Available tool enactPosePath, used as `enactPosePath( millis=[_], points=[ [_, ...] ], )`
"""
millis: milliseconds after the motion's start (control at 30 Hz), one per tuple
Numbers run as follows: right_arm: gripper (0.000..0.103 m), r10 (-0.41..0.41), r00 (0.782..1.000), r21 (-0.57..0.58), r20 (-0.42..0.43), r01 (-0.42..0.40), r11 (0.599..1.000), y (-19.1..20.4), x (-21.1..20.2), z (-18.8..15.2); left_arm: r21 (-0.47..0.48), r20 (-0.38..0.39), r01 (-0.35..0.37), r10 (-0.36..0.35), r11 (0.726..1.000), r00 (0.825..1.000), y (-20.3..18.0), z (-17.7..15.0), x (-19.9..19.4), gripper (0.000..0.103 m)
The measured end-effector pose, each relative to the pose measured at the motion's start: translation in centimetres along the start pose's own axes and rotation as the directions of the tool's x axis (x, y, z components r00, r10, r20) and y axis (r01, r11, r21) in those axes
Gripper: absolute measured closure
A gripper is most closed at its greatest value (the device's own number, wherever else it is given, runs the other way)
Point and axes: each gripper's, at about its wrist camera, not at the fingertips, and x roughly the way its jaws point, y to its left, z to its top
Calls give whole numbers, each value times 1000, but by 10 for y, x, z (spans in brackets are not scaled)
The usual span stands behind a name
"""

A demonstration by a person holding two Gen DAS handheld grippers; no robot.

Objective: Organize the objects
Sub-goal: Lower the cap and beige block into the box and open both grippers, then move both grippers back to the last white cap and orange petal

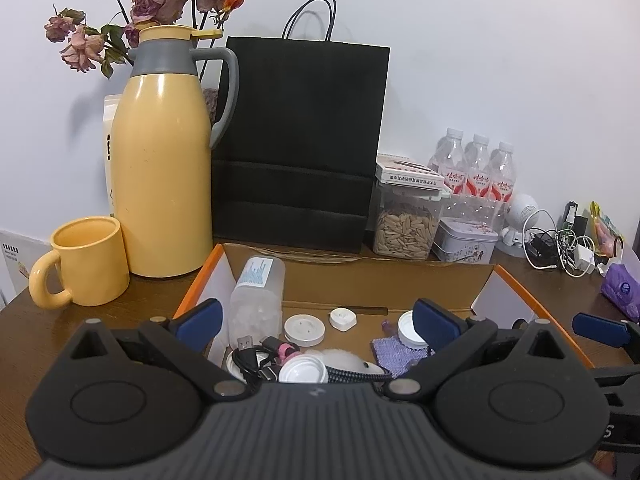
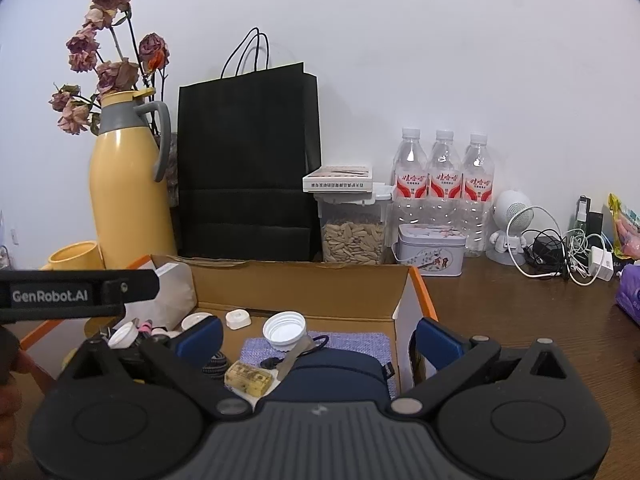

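Note:
An open cardboard box with orange edges (image 1: 400,284) (image 2: 320,284) sits on the brown table. It holds a clear plastic bottle on its side (image 1: 258,296), white lids (image 1: 305,330) (image 2: 285,328), black cables (image 1: 256,358), a purple cloth (image 1: 394,350) (image 2: 348,340), a yellow block (image 2: 248,376) and a dark blue pouch (image 2: 336,372). My left gripper (image 1: 318,320) is open and empty over the box's left half. My right gripper (image 2: 318,338) is open and empty; its right finger (image 2: 438,342) is outside the box's right wall.
A yellow thermos (image 1: 164,160) and yellow mug (image 1: 86,262) stand at the left. A black paper bag (image 1: 300,140), a seed jar (image 1: 406,224), a tin (image 1: 466,240), three water bottles (image 2: 444,184), a white speaker (image 2: 512,220) and tangled chargers (image 2: 568,256) line the back.

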Motion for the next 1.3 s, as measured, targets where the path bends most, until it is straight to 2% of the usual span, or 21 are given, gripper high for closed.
enactPosePath(
  millis=[300, 500, 733, 1000, 1133, 1200, 1300],
  points=[
    [0, 11, 1000, -13, 11, -10, 1000, 2, -10, -1, 19, 3, 22, -22, 1000, 1000, -3, 0, -9, 0],
    [0, 29, 999, -33, 17, -28, 999, 4, -24, -5, 42, 39, 27, -29, 999, 999, 1, -3, -21, 0],
    [0, 37, 999, -62, 22, -36, 997, 6, -41, -14, 63, 10, 22, -23, 998, 1000, 13, -23, -32, 0],
    [0, 31, 999, -82, -30, -33, 996, 12, -48, -30, 95, -27, 37, -35, 995, 999, 22, -43, -52, 0],
    [0, 34, 998, -97, -48, -39, 994, 16, -52, -40, 152, -35, 24, -19, 988, 999, 22, -58, -61, 0],
    [0, 30, 998, -106, -47, -35, 994, 19, -57, -43, 136, -65, 43, -35, 990, 997, 26, -61, -63, 0],
    [0, 42, 998, -94, -43, -46, 994, 18, -66, -48, 127, -52, 58, -51, 990, 997, 31, -65, -74, 0]
  ],
)
